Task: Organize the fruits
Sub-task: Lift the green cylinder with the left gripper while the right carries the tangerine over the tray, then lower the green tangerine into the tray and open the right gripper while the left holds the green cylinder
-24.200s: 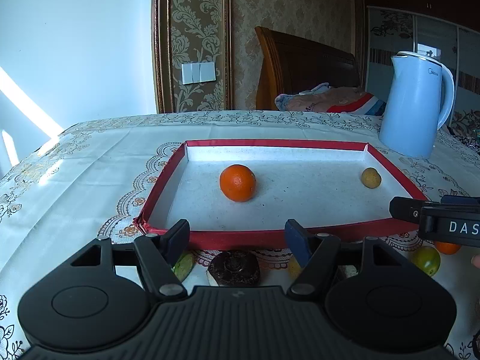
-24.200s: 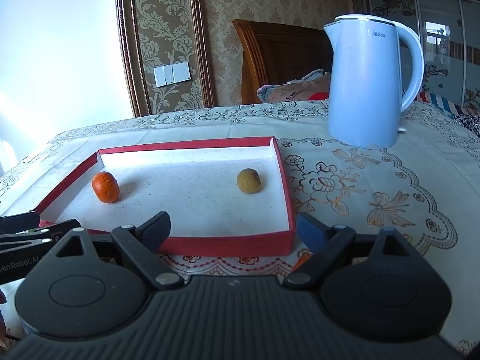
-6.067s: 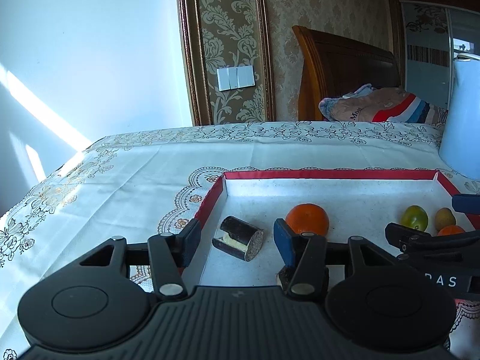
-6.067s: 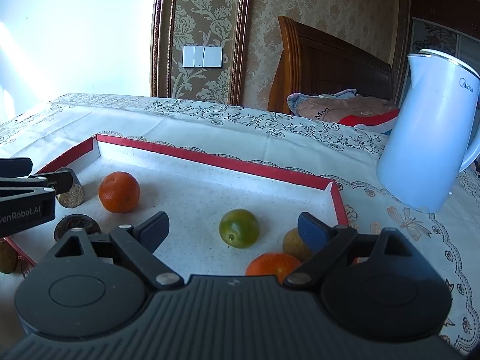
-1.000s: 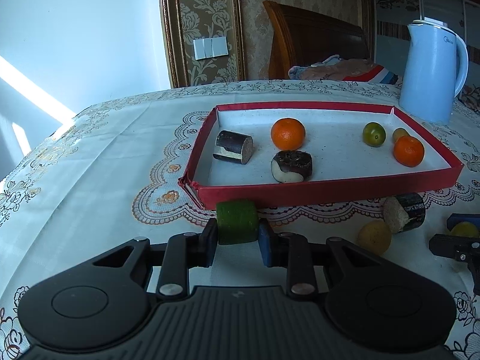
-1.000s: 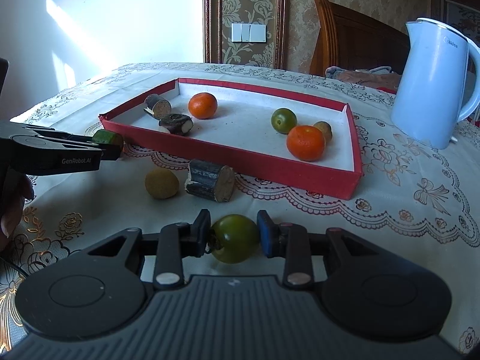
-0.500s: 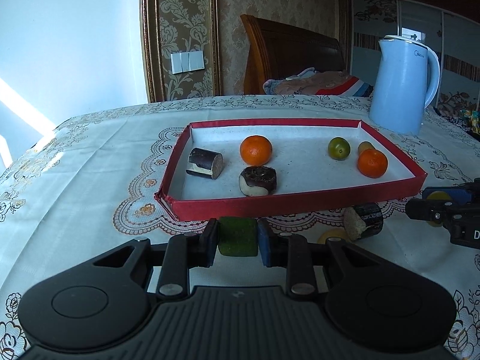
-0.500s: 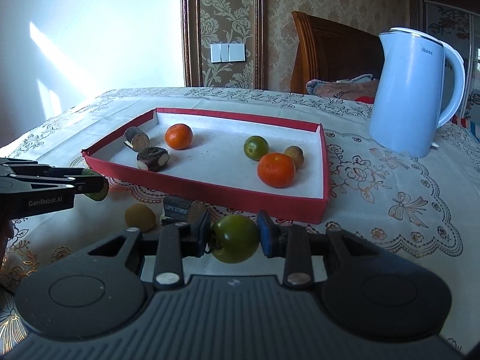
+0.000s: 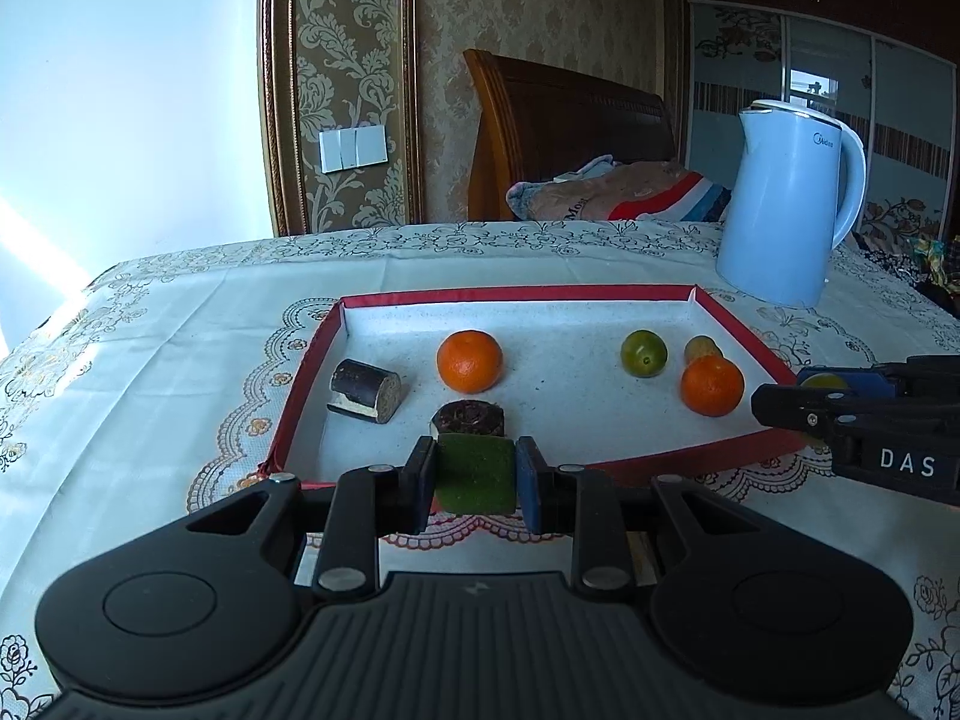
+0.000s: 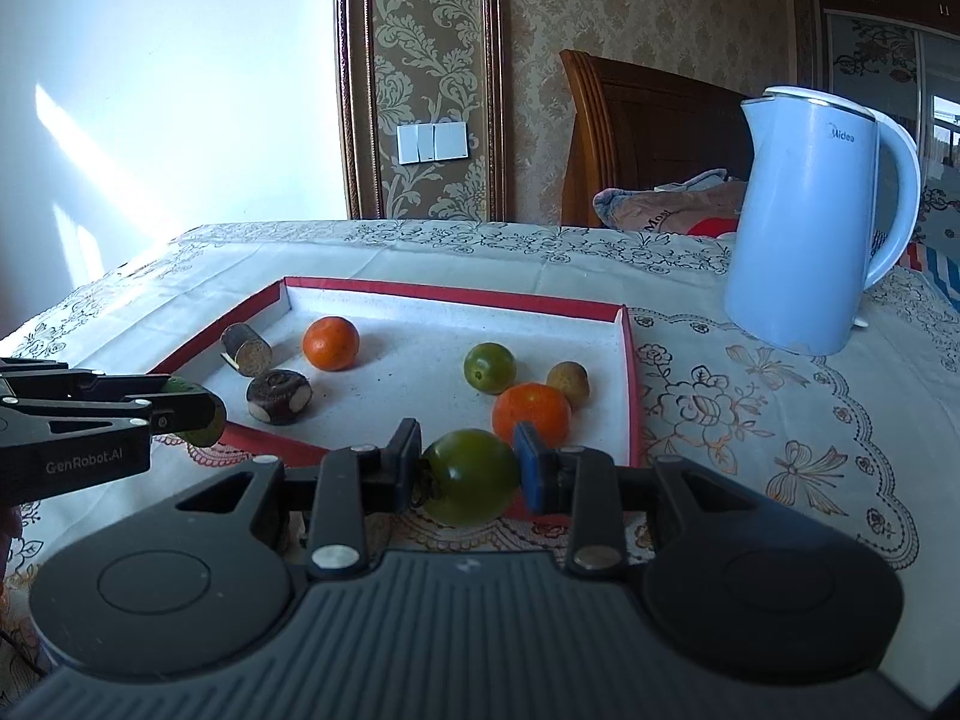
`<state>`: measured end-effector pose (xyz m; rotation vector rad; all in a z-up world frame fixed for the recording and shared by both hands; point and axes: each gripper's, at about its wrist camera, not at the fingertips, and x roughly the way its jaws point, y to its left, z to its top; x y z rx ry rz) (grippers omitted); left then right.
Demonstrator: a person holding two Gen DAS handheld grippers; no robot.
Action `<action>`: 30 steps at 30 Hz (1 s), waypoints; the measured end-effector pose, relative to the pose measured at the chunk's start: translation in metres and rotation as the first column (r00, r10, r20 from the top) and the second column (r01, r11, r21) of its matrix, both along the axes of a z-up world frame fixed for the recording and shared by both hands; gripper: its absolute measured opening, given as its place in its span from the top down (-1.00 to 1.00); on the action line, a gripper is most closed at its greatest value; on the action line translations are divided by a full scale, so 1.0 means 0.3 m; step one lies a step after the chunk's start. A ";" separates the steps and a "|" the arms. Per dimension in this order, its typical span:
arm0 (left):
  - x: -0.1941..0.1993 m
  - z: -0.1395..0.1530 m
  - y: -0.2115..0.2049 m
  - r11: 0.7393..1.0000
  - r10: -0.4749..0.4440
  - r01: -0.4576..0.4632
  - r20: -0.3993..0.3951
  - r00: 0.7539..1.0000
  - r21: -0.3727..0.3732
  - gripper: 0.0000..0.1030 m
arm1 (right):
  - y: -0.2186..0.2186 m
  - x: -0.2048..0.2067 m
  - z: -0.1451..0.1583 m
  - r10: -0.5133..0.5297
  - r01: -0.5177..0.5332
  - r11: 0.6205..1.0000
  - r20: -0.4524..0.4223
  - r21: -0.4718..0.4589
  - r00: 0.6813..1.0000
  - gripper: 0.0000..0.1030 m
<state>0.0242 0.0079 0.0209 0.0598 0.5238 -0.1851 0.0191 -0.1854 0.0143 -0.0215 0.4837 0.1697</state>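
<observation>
Fruits already fill the red tray (image 9: 747,333) mid-bench: two oranges, a green one, a small brown one, two dark cut pieces. The left tongs (image 9: 475,476) are clamped on a green cut chunk (image 9: 475,471), the right tongs (image 10: 467,468) on a round green fruit (image 10: 469,476), both over the tray's near edge. The round fruit could roll into its neighbours on release; a low carry could snag the rim.

Damask wallpaper (image 9: 528,48) behind a wooden headboard (image 9: 564,138); sunlight streaks the white wall (image 10: 150,90).
</observation>
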 end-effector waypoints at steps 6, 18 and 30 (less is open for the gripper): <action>0.086 0.011 -0.050 1.000 0.016 -0.016 0.014 1.000 -0.012 0.47 | 0.004 0.102 -0.002 -0.043 0.043 0.999 -0.001 -0.008 0.999 0.39; 0.201 -0.038 -0.122 0.999 0.034 -0.034 0.000 0.999 -0.012 0.47 | -0.002 0.241 -0.058 -0.109 0.108 0.994 -0.032 -0.035 0.994 0.39; 0.239 -0.044 -0.146 0.998 0.069 -0.069 -0.005 0.998 -0.006 0.47 | -0.001 0.309 -0.060 -0.133 0.133 0.991 -0.011 -0.013 0.991 0.39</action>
